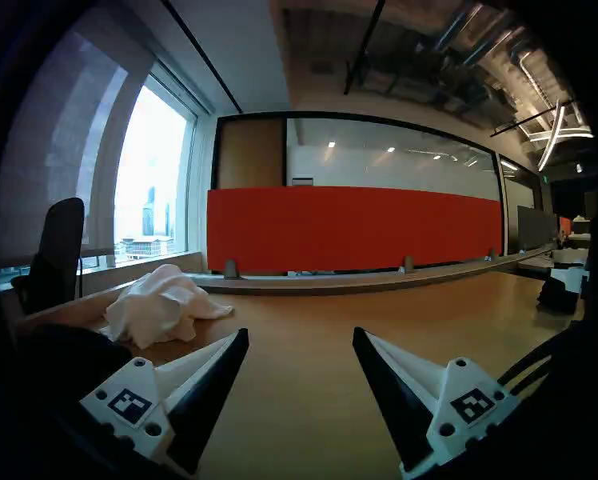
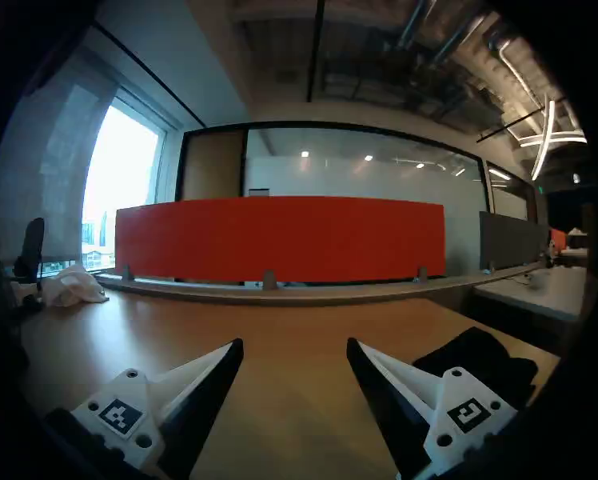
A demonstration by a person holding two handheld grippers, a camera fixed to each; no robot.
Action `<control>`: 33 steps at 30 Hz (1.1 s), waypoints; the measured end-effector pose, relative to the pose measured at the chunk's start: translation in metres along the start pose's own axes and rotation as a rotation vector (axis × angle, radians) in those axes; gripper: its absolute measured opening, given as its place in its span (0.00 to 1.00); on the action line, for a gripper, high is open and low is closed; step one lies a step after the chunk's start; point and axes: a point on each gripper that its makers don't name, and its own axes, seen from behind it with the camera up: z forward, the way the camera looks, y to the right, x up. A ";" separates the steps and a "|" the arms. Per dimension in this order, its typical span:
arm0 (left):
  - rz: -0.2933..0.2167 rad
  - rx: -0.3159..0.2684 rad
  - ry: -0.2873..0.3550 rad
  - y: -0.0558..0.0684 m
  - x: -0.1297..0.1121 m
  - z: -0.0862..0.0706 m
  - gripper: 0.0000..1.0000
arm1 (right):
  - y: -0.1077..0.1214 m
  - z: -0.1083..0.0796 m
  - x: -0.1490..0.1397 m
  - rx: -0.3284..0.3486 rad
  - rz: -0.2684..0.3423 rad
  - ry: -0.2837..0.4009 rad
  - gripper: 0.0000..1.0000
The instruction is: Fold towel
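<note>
While the crumpled white cloth towel [image 1: 165, 304] is lying heaped on the tan wooden desk [image 1: 315, 400] by the window [image 1: 151, 184], the left gripper [image 1: 300, 346] is hovering near it, fingers spread, grasping nothing; the right gripper [image 2: 293, 352] is also gaping empty, well apart from it.

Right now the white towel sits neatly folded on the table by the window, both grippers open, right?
No: the white towel is crumpled in a heap, not folded, as the left gripper view shows. It does sit on the table by the window, and the left gripper and right gripper are open.
</note>
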 end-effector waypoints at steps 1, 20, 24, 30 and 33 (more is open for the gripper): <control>0.000 0.000 0.000 0.000 0.000 0.000 0.97 | 0.000 0.000 0.000 0.000 0.000 0.000 1.00; 0.000 0.000 -0.001 0.000 0.003 -0.001 0.97 | 0.001 0.000 -0.001 0.000 0.000 0.000 1.00; 0.000 0.000 -0.001 0.000 0.003 -0.001 0.97 | 0.001 0.000 -0.001 0.000 0.000 0.000 1.00; 0.000 0.000 -0.002 -0.001 0.004 -0.001 0.97 | 0.001 0.000 0.000 0.000 0.000 0.000 1.00; 0.000 0.000 -0.001 -0.001 0.004 -0.001 0.97 | 0.001 0.001 0.000 0.000 0.000 0.000 1.00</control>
